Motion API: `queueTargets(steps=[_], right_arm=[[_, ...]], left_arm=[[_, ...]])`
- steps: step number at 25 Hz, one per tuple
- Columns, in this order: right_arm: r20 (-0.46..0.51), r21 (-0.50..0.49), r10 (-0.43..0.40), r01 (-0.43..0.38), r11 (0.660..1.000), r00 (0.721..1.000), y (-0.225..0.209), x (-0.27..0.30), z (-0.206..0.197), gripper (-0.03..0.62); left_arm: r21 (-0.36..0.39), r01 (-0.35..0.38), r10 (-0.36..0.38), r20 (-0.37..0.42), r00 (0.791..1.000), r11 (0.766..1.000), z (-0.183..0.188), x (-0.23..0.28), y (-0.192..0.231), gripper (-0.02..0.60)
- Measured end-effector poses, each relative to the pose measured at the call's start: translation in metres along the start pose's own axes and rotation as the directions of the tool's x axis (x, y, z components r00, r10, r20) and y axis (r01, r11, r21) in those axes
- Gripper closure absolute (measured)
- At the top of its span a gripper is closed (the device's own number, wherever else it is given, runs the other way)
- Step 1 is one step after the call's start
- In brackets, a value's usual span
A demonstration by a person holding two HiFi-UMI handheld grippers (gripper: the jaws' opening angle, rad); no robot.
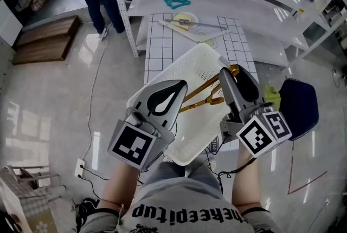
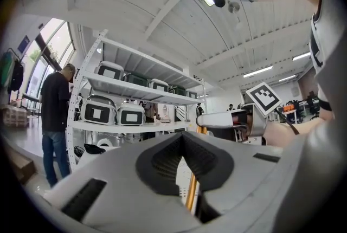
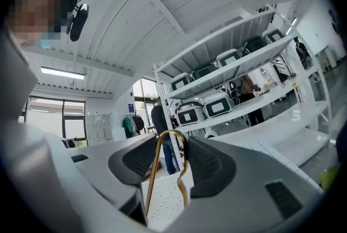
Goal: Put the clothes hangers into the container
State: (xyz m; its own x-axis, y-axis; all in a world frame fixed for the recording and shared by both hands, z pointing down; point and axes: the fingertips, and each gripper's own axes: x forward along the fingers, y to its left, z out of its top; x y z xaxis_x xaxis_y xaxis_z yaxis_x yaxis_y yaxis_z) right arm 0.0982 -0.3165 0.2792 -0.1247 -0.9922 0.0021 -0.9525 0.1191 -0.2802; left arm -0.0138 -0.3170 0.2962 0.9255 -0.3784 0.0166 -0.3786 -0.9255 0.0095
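**Step in hand: loading one hanger into the basket.**

The right tongs (image 3: 171, 145) are gripping the gold hanger (image 1: 198, 95) by its hook (image 3: 171, 132). The hook is standing upright between the two pads, which are bearing on either side of it, so the jaws are standing wide. The hanger is slanting down from the hook toward the left tongs (image 1: 181, 86), over the open basket (image 1: 187, 72). Whether its lower end is already touching the mesh floor cannot be told.

The left tongs are closed on the basket's left rim. They are holding the basket tilted, with its far corner over the near edge of the worktop (image 1: 162, 47) and its near corner off it.

**Next move, as judged:**
- The right tongs are to lower the hook end until the hanger is resting inside the basket walls.
- They then open fully and draw back without snagging the hook.
- The left tongs need to hold the basket steady throughout, since a tilted basket can let the hanger slide out.

**Work remaining:** a pale hanger (image 1: 201, 37) is lying at the far edge of the worktop and a teal hanger (image 1: 174, 0) beyond it. Both are well apart from the basket.
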Motion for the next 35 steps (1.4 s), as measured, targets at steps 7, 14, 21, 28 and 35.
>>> queueTargets(steps=[7,14,21,28,35], right_arm=[[-0.009,0.016,-0.075,0.075,0.997,0.997,-0.022,-0.013,-0.009,0.387],[-0.033,0.008,-0.158,0.158,0.987,0.987,-0.046,-0.027,-0.017,0.379],[-0.072,-0.095,-0.248,0.241,0.966,0.966,-0.068,-0.038,-0.028,0.355],[-0.059,-0.063,-0.297,0.294,0.954,0.953,-0.092,-0.052,-0.026,0.347],[-0.040,-0.031,-0.238,0.237,0.971,0.970,-0.094,-0.060,-0.019,0.408]], left_arm=[[-0.002,0.029,-0.029,-0.001,1.000,1.000,-0.002,0.004,-0.006,0.561],[-0.004,0.057,-0.057,-0.002,0.998,0.998,-0.003,0.010,-0.016,0.561],[-0.014,0.077,-0.077,-0.010,0.997,0.997,-0.008,0.019,-0.024,0.561],[-0.029,0.078,-0.079,-0.019,0.997,0.997,-0.012,0.026,-0.030,0.561],[-0.033,0.074,-0.074,-0.026,0.997,0.997,-0.013,0.037,-0.043,0.562]])
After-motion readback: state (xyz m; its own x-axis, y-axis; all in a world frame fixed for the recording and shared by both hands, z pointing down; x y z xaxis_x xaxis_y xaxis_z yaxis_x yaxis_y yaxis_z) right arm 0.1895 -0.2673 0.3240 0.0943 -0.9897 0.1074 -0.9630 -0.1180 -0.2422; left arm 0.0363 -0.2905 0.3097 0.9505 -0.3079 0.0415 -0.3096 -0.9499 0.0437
